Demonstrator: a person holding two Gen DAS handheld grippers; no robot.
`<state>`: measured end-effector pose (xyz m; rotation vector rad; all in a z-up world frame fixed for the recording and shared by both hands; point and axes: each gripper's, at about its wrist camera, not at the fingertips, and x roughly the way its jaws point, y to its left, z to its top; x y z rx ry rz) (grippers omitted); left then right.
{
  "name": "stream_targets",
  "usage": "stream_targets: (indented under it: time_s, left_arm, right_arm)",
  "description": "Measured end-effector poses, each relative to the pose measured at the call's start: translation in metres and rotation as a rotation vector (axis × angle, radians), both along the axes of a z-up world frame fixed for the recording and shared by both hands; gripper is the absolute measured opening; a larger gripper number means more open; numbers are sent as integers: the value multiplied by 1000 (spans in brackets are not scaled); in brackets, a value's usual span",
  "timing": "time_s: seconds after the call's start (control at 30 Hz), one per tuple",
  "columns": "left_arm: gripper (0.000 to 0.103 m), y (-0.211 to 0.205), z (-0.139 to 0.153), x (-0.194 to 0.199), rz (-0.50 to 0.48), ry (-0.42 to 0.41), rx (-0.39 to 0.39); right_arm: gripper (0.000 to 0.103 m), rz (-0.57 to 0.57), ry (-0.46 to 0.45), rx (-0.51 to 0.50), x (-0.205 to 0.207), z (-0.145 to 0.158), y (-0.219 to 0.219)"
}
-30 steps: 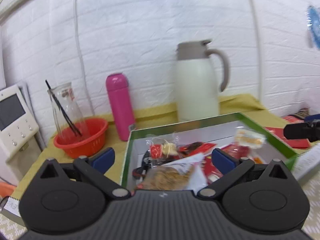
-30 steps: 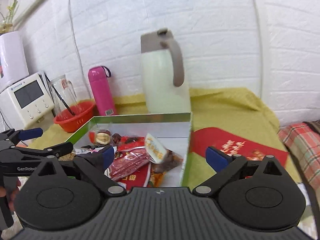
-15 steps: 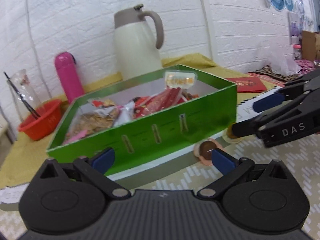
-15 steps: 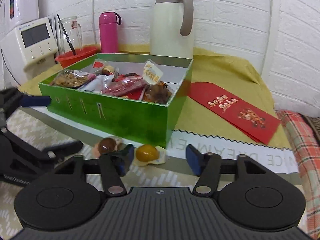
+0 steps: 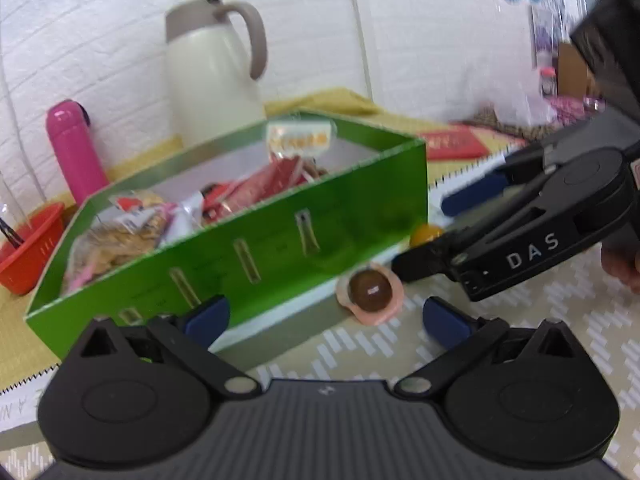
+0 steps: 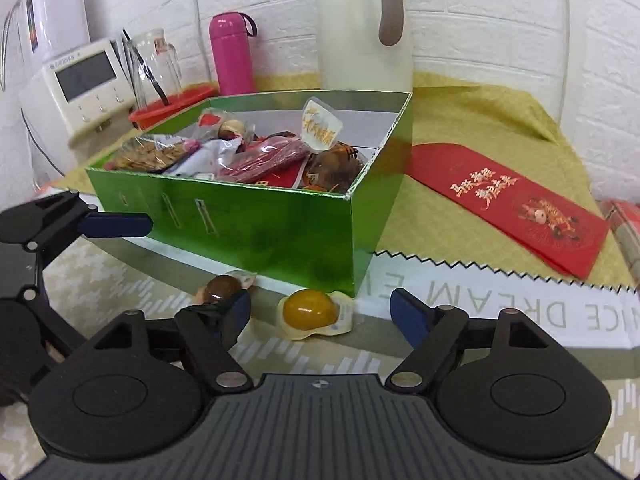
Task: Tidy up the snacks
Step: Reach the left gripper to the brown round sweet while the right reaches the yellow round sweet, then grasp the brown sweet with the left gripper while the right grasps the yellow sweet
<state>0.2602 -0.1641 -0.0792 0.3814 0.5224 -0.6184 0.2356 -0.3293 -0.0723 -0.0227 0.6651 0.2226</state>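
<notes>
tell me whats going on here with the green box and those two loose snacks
A person is tidying snacks with a hand-held gripper in each hand. The green box already holds many packets. Two wrapped snacks lie on the mat in front of it: a brown one and an orange one. The right hand-held gripper is open around the orange one; the left hand-held gripper is open and empty.

Left gripper [image 5: 324, 318] low and level, jaws spread wide. Right gripper [image 6: 320, 314] also low, jaws parted somewhat less, angled in from the right; a bare hand [image 5: 622, 266] seemingly behind it, blurred.
</notes>
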Motion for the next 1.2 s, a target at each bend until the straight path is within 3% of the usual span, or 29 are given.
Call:
stream_targets:
  time_s: [0.2,0.27,0.3,0.33,0.63,0.77,0.83,0.87,0.9,0.97,1.2]
  left_arm:
    - [103,3,-1,8,-51,86,-52]
    - [103,5,-2,14,-48,133,-82]
    - [103,5,-3,17,-48,154,-95]
    - [103,5,-3,18,-44,157,-98]
    - [103,-9,-2,18,-39,160,-100]
    - [101,-17,-2,13,134,152,-120]
    - [93,-21,-1,10,193,136,-124]
    - [78,-22,0,7,203,119,-129]
    - [53,-23,2,5,224,104,-133]
    - [24,-23,4,6,224,114,-153]
    - [23,-10,9,1,207,160,-176]
  right_arm:
    - [103,27,-9,-59,-1,1,14]
    - [90,18,-4,-64,-3,3,12]
    - [74,14,-1,-66,-4,4,10]
    - [69,15,9,-59,-4,5,8]
    - [63,-19,81,-82,-23,13,-9]
    - [63,-50,87,-72,-36,13,-23]
    - [63,-58,83,-62,-43,12,-28]
    - [63,-63,79,-57,-46,12,-30]
    - [63,-69,74,-49,-49,12,-31]
    - [63,-84,69,-27,-53,12,-34]
    - [61,-110,39,89,-68,17,-42]
